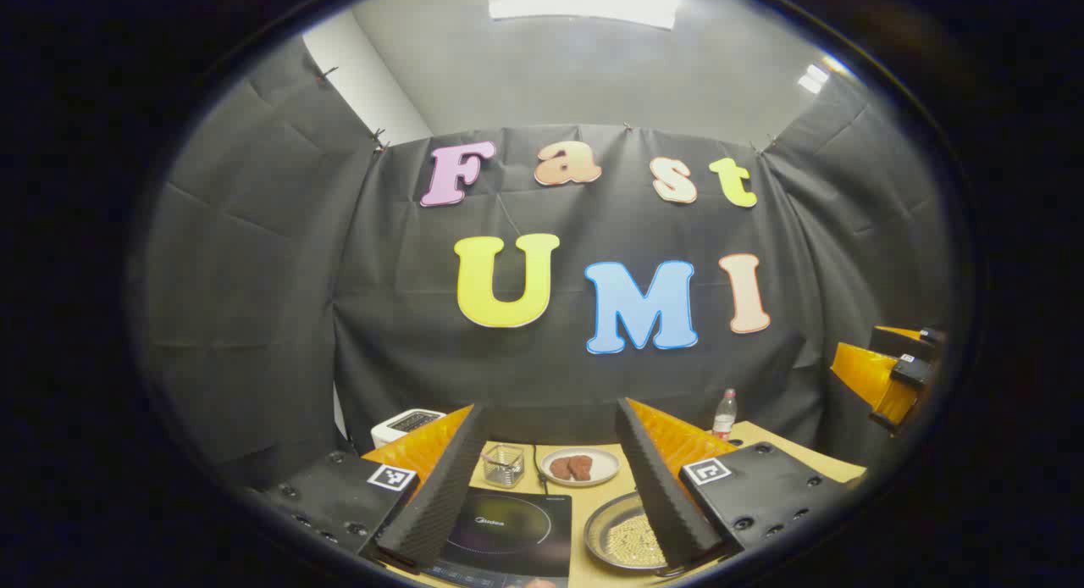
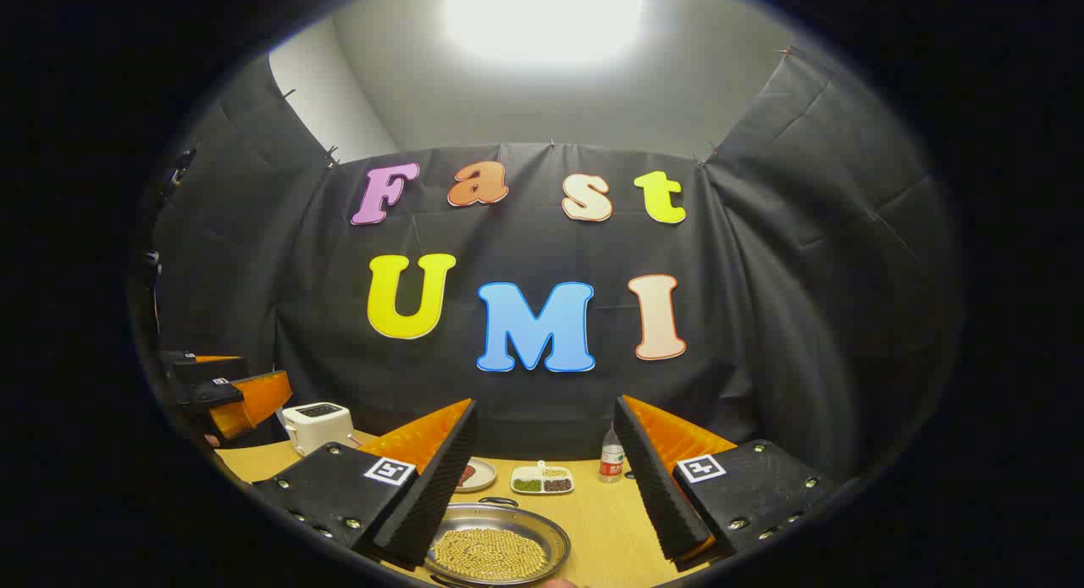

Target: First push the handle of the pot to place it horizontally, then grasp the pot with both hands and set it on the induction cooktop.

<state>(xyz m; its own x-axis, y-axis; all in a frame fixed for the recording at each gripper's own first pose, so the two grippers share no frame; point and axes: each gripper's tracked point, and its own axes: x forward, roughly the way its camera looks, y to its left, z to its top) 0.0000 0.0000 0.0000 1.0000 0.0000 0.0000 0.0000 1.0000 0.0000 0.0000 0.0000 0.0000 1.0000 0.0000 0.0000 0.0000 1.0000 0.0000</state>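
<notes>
Pot [image 2: 497, 547] of beans sits on wooden worktop [image 2: 610, 520] right of cooktop [image 1: 508, 533], both tools [image 1: 550, 486] [image 2: 546, 486] spread, holding nothing, black cloth behind.

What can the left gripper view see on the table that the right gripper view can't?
The left gripper view has the black induction cooktop and a small glass cup behind it. The right gripper view has a divided dish of beans instead. Both see the pot full of yellow beans, the white toaster, the plastic bottle, the plate and the wooden table. Each view's own jaws stand wide apart, gripping nothing.
</notes>
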